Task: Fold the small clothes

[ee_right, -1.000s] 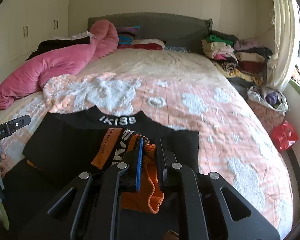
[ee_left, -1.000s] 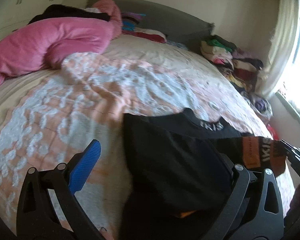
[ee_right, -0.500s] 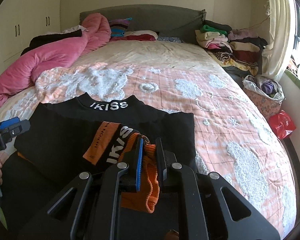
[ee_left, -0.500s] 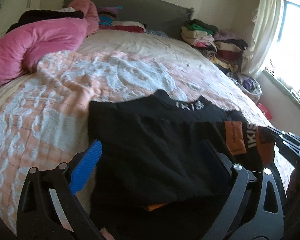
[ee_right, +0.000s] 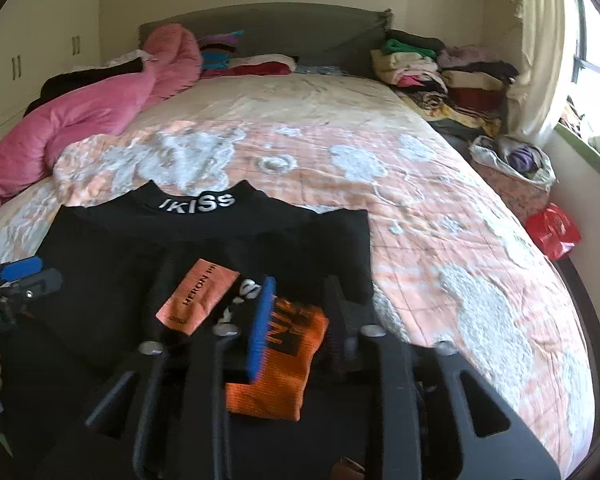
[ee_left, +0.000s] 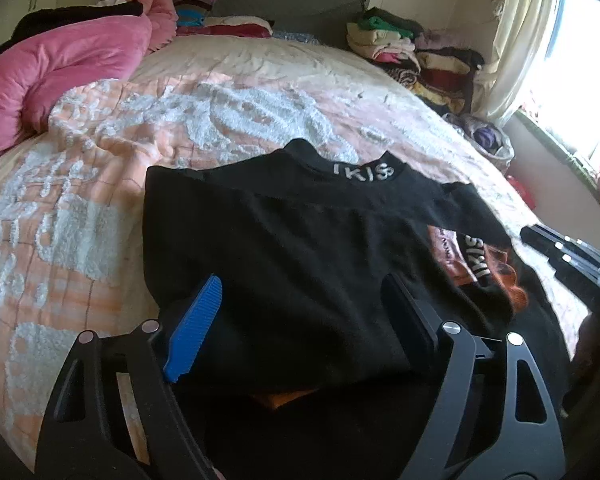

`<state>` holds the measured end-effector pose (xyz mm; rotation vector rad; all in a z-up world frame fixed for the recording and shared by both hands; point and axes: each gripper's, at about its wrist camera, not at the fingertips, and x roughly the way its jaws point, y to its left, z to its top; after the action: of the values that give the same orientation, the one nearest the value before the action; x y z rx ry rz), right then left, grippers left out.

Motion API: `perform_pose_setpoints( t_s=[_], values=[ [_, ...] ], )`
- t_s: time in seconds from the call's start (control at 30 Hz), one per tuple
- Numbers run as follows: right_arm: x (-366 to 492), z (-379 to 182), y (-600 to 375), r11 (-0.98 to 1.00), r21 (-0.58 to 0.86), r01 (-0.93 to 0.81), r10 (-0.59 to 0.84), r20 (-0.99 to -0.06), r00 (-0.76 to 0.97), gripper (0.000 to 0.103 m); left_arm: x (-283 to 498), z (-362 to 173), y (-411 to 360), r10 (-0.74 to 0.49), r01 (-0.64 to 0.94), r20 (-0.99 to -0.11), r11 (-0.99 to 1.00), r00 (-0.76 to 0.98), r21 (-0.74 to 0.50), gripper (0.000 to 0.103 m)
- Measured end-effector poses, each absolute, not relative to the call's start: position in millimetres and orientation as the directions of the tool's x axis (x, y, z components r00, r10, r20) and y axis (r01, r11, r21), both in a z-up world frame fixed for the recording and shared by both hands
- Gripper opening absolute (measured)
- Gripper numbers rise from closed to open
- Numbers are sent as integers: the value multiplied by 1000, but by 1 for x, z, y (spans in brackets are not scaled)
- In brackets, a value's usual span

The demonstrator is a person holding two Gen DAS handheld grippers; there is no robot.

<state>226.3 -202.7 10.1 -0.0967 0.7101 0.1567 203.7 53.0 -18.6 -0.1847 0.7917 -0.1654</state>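
I am laying the black top (ee_right: 204, 248) on the bed (ee_right: 440, 216), both sleeves folded in; my right tool (ee_right: 300, 308) is spreading off the orange cuff (ee_right: 284, 364), left tool (ee_left: 300, 312) spread, narrowing, empty; bottom fold remaining.

We see the black knit sweater with white collar lettering (ee_left: 300, 248) cut off at the bottom edge, its lower hem behind gripper frames. The orange ribbed cuff (ee_right: 276, 364) partly hides behind a motion-blurred blue finger pad (ee_right: 262, 324); its lettering stays unreadable.
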Motion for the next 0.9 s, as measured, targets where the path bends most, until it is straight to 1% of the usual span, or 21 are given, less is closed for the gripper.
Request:
perform_pose_setpoints(
  t_s=[0.03, 0.07, 0.17, 0.27, 0.37, 0.47, 0.53, 0.6, 0.67, 0.7, 0.77, 0.9],
  values=[
    [225, 10, -204, 985, -32, -172, 109, -655, 748, 36, 203, -19, 53, -221, 81, -688, 970, 691, -229, 72],
    [224, 9, -203, 984, -40, -173, 105, -657, 747, 37, 204, -19, 52, -222, 84, -691, 970, 688, -228, 66],
    [220, 5, -196, 977, -52, -205, 119, -666, 736, 38, 205, -22, 47, -227, 100, -708, 971, 668, -217, 57],
    [219, -1, -184, 966, -33, -255, 163, -689, 706, 39, 206, -28, 44, -209, 100, -743, 977, 636, -190, 52],
    [217, -5, -166, 948, -21, -316, 210, -707, 675, 44, 208, -38, 43, -196, 99, -770, 980, 607, -172, 51],
    [214, -7, -148, 929, -23, -369, 241, -720, 651, 53, 208, -38, 45, -205, 100, -772, 978, 602, -182, 51],
    [214, -10, -140, 919, -15, -395, 258, -733, 630, 56, 207, -39, 47, -215, 99, -770, 976, 600, -196, 52],
    [219, -18, -139, 922, -25, -386, 232, -763, 603, 57, 206, -39, 46, -213, 99, -770, 976, 601, -192, 52],
    [226, -30, -150, 944, -37, -327, 173, -790, 588, 63, 205, -38, 44, -210, 101, -771, 977, 602, -187, 52],
    [228, -34, -158, 952, -8, -306, 180, -795, 579, 66, 206, -38, 44, -210, 103, -771, 977, 601, -187, 52],
    [228, -37, -166, 957, 28, -290, 198, -792, 577, 66, 206, -38, 44, -211, 104, -771, 977, 601, -186, 52],
    [224, -35, -167, 959, 4, -282, 177, -787, 591, 66, 205, -38, 44, -210, 104, -771, 977, 602, -185, 52]
  ],
)
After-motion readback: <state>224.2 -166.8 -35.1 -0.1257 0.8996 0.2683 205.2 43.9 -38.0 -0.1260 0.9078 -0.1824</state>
